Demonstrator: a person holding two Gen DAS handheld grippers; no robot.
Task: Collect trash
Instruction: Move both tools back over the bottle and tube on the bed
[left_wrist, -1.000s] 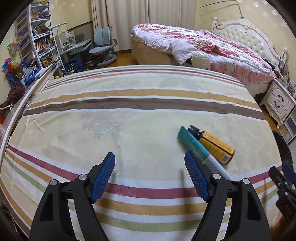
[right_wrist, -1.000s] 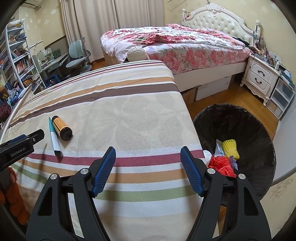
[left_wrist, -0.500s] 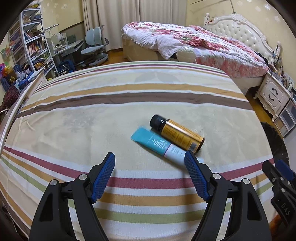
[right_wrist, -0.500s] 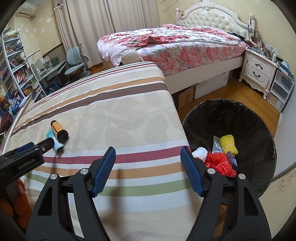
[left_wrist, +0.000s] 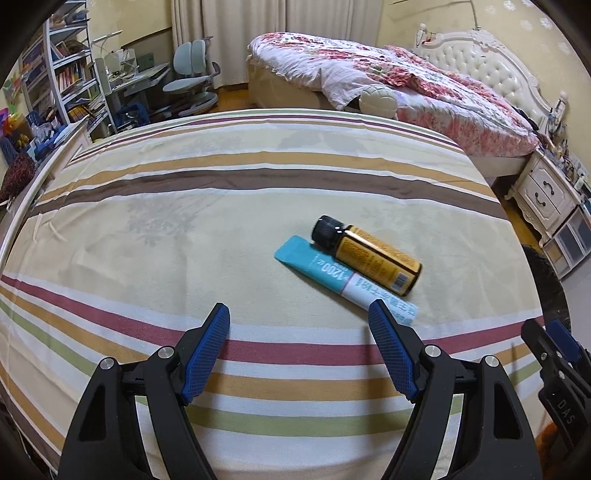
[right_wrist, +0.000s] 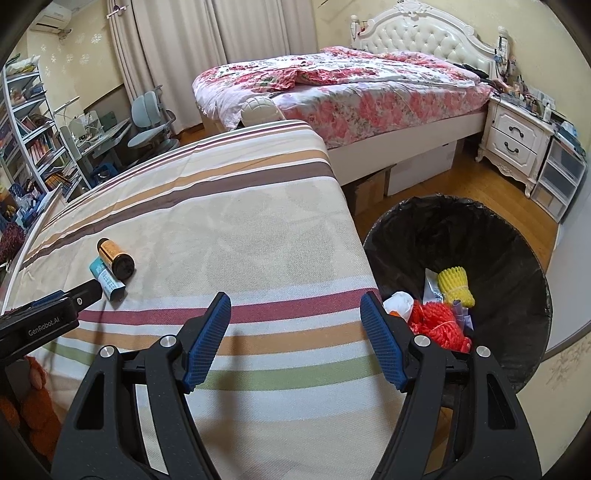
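Nearest in the left wrist view, the left tool (left_wrist: 299, 321) has its two blue fingers spread wide and it holds nothing. It hangs low over the striped bed cover (left_wrist: 184, 221). Its right finger is just beside the white end of the teal tube (left_wrist: 332, 275), and I cannot tell whether it touches it. The right tool (right_wrist: 295, 314) is also spread and empty, above the near corner of the same cover, close to the trash bin (right_wrist: 517, 236).

A little farther lie the two pieces of trash still to collect. The teal tube lies flat on the cover, and the small amber bottle (left_wrist: 369, 256) with a black cap lies on its side, touching the tube along its far edge. Both are to the right of the middle between the left tool's fingers.

The step in hand seems to be the approach of the left tool to one of these two things. For the next move, I think the tool must shift to the right and go forward and down, so that one thing comes between the fingers, then press together. The bottle is round and may roll away if pushed.

The bin stands on the floor beside the bed, with a black bag and some red net (right_wrist: 439, 325), yellow foam net (right_wrist: 456, 286) and white scraps already inside. Beyond is a second bed with a flowered quilt (right_wrist: 351, 88).
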